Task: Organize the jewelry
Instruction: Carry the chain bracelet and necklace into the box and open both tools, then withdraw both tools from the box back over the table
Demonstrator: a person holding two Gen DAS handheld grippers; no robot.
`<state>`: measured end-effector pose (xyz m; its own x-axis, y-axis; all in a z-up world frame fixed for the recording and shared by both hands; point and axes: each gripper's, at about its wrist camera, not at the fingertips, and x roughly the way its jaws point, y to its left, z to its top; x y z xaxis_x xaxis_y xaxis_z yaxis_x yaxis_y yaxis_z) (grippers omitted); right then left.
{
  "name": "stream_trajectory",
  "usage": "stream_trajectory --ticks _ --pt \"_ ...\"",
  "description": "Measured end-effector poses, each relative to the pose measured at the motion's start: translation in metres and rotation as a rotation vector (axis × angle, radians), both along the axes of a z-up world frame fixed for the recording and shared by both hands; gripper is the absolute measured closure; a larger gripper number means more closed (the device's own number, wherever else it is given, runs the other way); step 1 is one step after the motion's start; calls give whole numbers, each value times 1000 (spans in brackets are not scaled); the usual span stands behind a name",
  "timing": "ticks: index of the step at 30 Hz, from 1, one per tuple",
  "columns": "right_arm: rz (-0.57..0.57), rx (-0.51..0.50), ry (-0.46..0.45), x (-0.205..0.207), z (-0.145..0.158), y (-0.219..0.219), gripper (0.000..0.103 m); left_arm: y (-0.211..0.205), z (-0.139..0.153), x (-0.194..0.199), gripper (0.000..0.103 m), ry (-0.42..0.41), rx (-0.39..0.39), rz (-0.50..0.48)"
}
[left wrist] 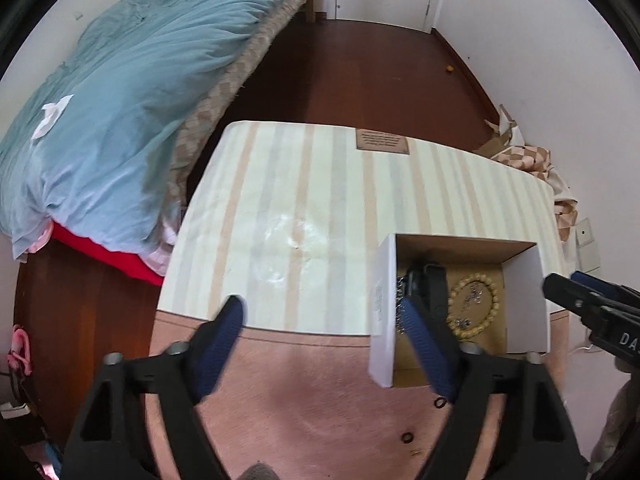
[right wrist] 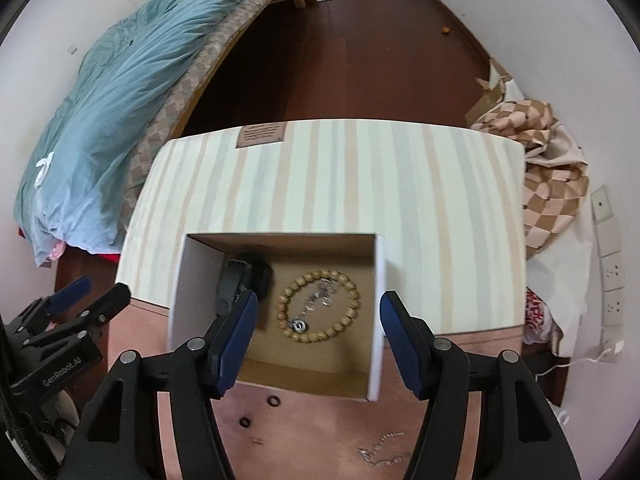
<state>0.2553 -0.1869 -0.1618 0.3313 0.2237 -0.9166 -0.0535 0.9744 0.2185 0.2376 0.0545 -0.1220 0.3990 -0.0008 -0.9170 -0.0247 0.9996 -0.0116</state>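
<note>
A white cardboard box with a brown inside sits open on the worktop, which is covered by a striped cloth in cream, peach and grey; the near strip of the worktop is plain pink. Inside the box, a wooden bead bracelet lies flat on the floor of the box, with a thin silver chain resting across its middle. A dark, blurred item lies in the box's left part, just beside the bracelet; what it is cannot be told.

The right gripper hangs over the box's near half with its blue-padded jaws spread wide and nothing between them. The left gripper is also spread wide and empty: one pad is over the striped cloth, the other over the box's left wall and interior.

On the pink strip in front of the box lie 2 small dark rings, near each other, a tiny gold-coloured piece just beyond them, and a beaded silver chain further right, between the right gripper's arms.

A bed with a pale blue duvet stands to the left on the dark wooden floor. A checkered cloth is heaped beside the worktop's right edge.
</note>
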Motion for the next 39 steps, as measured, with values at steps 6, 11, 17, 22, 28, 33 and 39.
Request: stream_trajectory --ticks 6,11,17,22,28,33,39 --pt "-22 -108 -39 -29 -6 -1 7 -6 -7 -20 2 -14 52 3" --pt "-42 -178 -63 -52 -13 0 3 -10 -13 -36 1 -20 79 5" --pt "-66 -187 -83 -73 -9 -4 3 -18 -6 -51 1 -45 97 -4" --pt "-82 -171 -114 -91 7 -8 3 -23 15 -68 1 -102 89 -7" --pt "-106 -185 -190 -122 37 -14 3 -28 43 -97 1 -170 86 -17" --pt "-116 -202 -263 -152 65 -13 3 -30 62 -122 1 -203 70 -14" --pt "-132 -190 -331 -184 96 -14 3 -32 92 -155 1 -277 66 -15"
